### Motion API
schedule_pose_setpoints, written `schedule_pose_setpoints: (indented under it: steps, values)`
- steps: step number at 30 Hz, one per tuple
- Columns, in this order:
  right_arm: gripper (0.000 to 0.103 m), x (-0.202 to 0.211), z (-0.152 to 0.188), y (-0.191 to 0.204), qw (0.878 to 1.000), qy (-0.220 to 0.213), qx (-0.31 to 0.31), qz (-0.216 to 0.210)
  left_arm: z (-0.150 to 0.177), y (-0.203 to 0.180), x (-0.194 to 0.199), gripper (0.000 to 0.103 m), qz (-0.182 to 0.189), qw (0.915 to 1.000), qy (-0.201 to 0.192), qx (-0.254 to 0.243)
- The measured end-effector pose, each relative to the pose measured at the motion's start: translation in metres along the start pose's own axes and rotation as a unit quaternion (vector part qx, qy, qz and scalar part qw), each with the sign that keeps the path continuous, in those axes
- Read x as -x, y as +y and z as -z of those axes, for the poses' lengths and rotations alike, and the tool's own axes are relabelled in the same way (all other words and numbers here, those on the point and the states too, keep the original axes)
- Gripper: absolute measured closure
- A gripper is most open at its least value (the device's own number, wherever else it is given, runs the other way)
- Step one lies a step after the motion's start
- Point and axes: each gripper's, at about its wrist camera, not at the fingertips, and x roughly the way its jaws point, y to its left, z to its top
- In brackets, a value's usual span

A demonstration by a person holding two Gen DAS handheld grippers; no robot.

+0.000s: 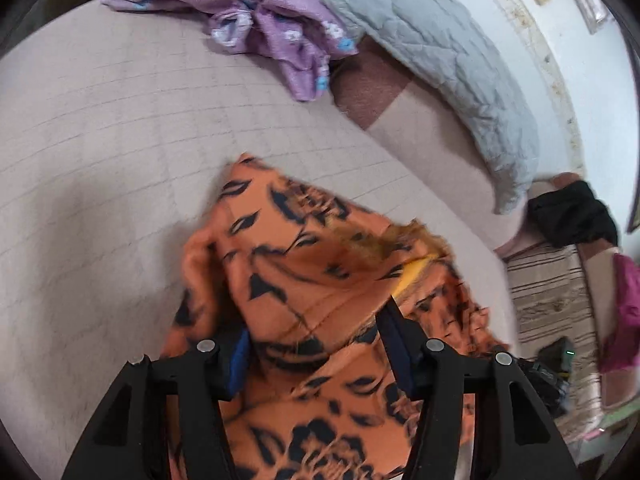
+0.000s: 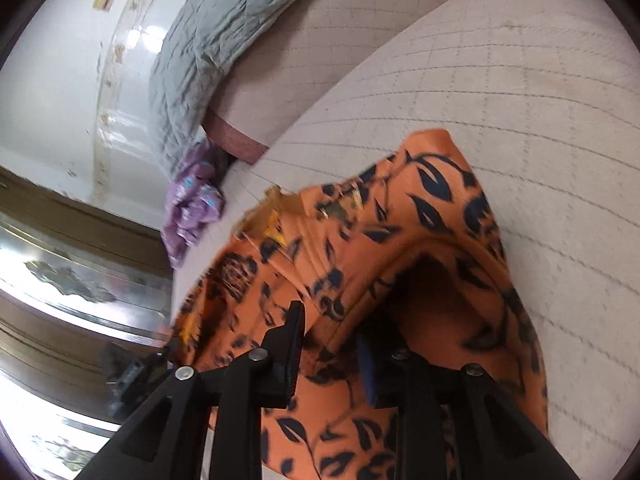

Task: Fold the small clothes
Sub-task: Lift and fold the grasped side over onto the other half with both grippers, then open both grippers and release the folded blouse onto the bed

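1. The orange garment (image 1: 320, 280), printed with dark leaves and flowers, lies bunched on the pale quilted bed cover (image 1: 100, 160). In the left wrist view it fills the frame from the centre down to 6 o'clock; in the right wrist view it runs from the centre toward 5 o'clock.

2. The left gripper (image 1: 316, 344) has its jaws spread fairly wide, with orange cloth heaped between and over them. No pinch shows, so I cannot tell whether it truly has hold of the fabric.

3. The right gripper (image 2: 332, 344) is likewise parted, one finger (image 2: 294, 340) bare at 7 o'clock and the other half buried beneath a raised fold. Cloth drapes across the gap, but whether it is gripped I cannot tell.

4. My judgement: this is the early gathering step. The garment is still crumpled, no flat fold is visible, and both tongs are working into the same piece.

5. The next move calls for each tong to close on a distinct edge or corner, then draw the two apart so the cloth spreads flat on the cover.

6. A purple flowered garment (image 1: 256, 20) waits at 12 o'clock in the left view, beside a grey quilted pillow (image 1: 440, 60) at 1 o'clock, well apart from the orange piece.
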Motion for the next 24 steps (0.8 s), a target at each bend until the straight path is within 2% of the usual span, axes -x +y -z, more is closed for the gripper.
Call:
schedule_pose_setpoints:
  steps: [3,6,8,10,13,16,17,19,21,24]
  values:
    - [0.076,0.001,-0.013,-0.003,0.999,-0.013,-0.008,-0.028,-0.021,0.003,-0.005,0.043,0.026,0.9995,-0.010,0.017]
    - [0.074,0.003,-0.032,-0.019,0.996,-0.052,-0.046,-0.058,-0.037,0.021,-0.017,0.043,0.026,0.9965,-0.021,0.077]
    - [0.073,0.005,-0.040,-0.029,0.994,-0.074,-0.060,-0.052,-0.039,0.038,-0.028,0.043,0.030,0.9917,-0.015,0.124]
    - [0.073,0.009,-0.047,-0.043,0.990,-0.098,-0.089,-0.053,-0.040,0.042,-0.027,0.043,0.036,0.9899,-0.023,0.135]
    - [0.073,0.015,-0.052,-0.054,0.983,-0.115,-0.121,-0.075,-0.040,0.042,-0.018,0.043,0.016,0.9873,-0.051,0.150]
    - [0.072,0.026,-0.053,-0.050,0.981,-0.141,-0.108,-0.077,-0.039,0.034,-0.012,0.043,-0.007,0.9871,-0.062,0.147]
    - [0.069,0.032,-0.054,-0.050,0.980,-0.150,-0.103,-0.083,-0.038,0.027,-0.008,0.043,-0.014,0.9885,-0.067,0.135]
    - [0.015,0.050,-0.052,-0.045,0.973,-0.188,-0.092,-0.093,-0.036,0.016,0.000,0.042,-0.022,0.9904,-0.075,0.114]
    - [0.013,0.071,-0.052,-0.043,0.964,-0.229,-0.087,-0.106,-0.032,0.000,0.009,0.042,-0.030,0.9928,-0.078,0.086]
    - [0.013,0.084,-0.054,-0.032,0.967,-0.221,-0.075,-0.100,-0.026,-0.021,0.018,0.041,-0.055,0.9944,-0.077,0.046]
